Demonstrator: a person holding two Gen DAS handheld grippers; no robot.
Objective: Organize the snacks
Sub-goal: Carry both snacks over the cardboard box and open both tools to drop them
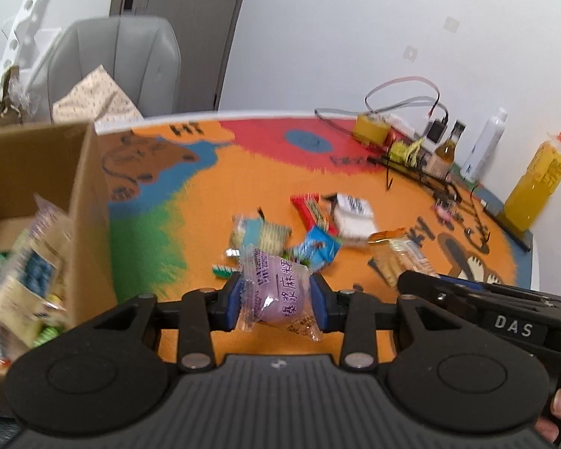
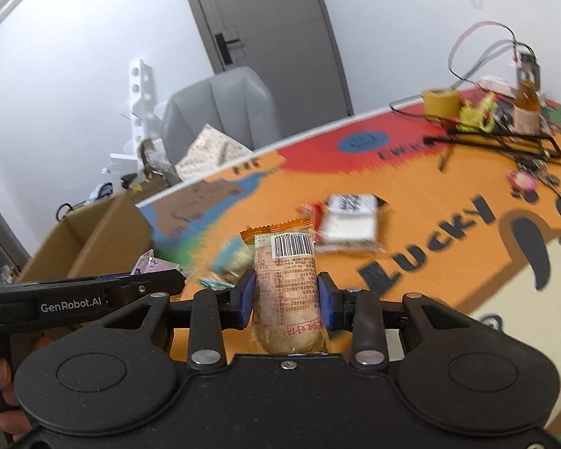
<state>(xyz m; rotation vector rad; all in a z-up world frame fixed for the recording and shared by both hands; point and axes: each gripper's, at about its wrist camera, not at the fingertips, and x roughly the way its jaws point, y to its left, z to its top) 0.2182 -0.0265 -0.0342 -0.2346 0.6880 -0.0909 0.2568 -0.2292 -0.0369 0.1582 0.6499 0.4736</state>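
Observation:
My left gripper [image 1: 276,301] is shut on a purple snack packet [image 1: 280,293] and holds it above the orange mat, just right of the open cardboard box [image 1: 82,194], which has several snack packets [image 1: 30,273] inside. My right gripper [image 2: 286,297] is shut on a long clear packet of biscuits with an orange top [image 2: 286,280], held above the mat. Several loose snacks lie on the mat ahead: a green-and-white cracker packet [image 1: 261,234], a blue packet [image 1: 318,247], a red packet [image 1: 310,211] and a white packet [image 1: 353,213], which also shows in the right wrist view [image 2: 349,220].
At the table's far right stand a yellow tape roll [image 1: 372,129], a small brown bottle [image 1: 445,151], a white bottle [image 1: 484,146], an orange juice bottle [image 1: 536,183] and a black wire rack with cables [image 1: 430,179]. A grey chair [image 1: 123,63] stands behind the table.

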